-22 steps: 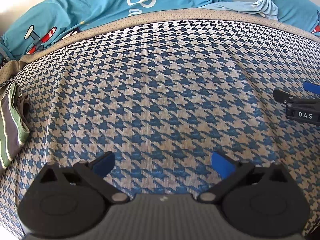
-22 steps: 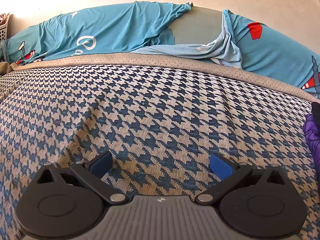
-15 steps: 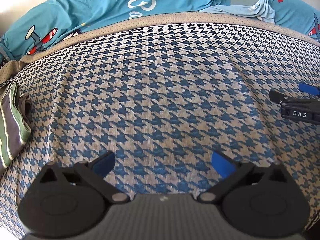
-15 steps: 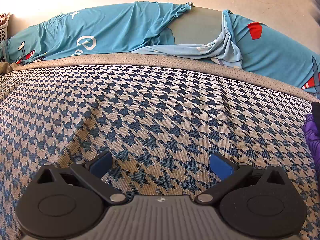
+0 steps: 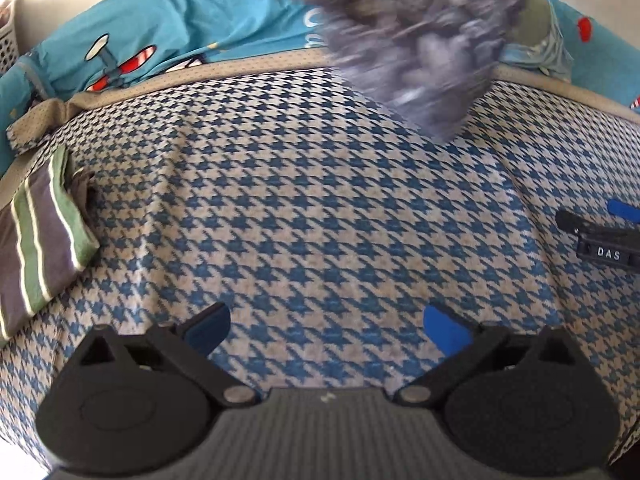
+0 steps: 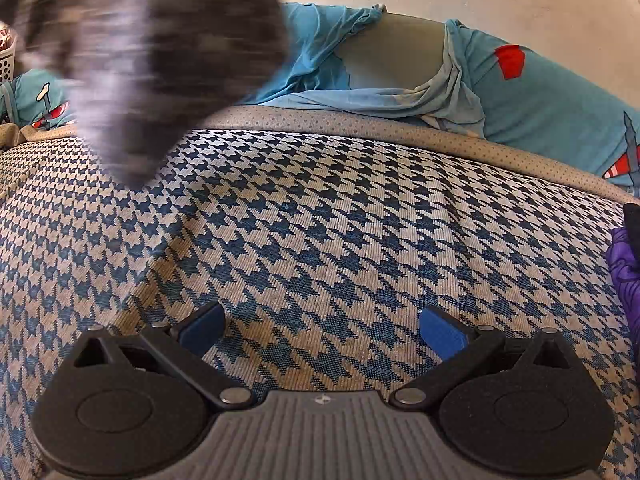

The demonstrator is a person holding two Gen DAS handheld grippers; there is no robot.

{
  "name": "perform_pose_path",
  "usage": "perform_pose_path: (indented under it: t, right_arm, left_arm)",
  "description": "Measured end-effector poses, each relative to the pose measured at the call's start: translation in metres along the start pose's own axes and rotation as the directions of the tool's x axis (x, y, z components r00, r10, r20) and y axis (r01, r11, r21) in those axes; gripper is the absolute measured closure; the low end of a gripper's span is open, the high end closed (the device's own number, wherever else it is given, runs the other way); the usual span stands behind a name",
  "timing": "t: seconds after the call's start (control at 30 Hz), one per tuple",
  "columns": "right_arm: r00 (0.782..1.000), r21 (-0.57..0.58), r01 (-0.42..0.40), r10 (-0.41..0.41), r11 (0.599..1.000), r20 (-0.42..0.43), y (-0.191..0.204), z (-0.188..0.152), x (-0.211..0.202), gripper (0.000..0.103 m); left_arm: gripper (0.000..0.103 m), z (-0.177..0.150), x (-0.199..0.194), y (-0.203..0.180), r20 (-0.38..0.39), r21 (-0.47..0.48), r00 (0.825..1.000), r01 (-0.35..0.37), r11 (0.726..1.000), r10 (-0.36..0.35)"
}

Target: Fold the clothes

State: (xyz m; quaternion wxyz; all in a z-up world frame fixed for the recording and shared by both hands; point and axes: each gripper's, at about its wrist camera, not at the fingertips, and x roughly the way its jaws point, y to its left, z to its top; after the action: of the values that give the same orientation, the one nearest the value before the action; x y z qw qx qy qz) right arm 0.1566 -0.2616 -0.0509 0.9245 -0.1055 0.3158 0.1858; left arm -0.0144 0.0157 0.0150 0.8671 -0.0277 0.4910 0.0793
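- Left wrist view: my left gripper (image 5: 326, 330) hangs spread wide and empty over the houndstooth cover (image 5: 320, 208).
- A blurred grey garment (image 5: 424, 36) is in the air above the cover's far edge, apparently dropping in.
- Right gripper (image 6: 322, 330) is equally wide, nothing between its pads.
- I judge it best to let the garment settle flat on the cover, then pinch two corners.
- "DAS" reads on the right gripper's side; partial white lettering shows on the teal sheet (image 5: 168, 28).
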Motion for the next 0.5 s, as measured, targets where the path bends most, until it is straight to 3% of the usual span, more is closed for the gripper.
perform_pose_path:
  t: [0.5]
  right_arm:
    - [1.000, 0.000, 0.000, 0.000, 1.000, 0.000, 0.000, -0.001, 0.000, 0.000]
  left_arm:
    - [0.000, 0.000, -0.013, -0.007, 0.043, -0.076, 0.999, -0.005, 0.997, 0.008]
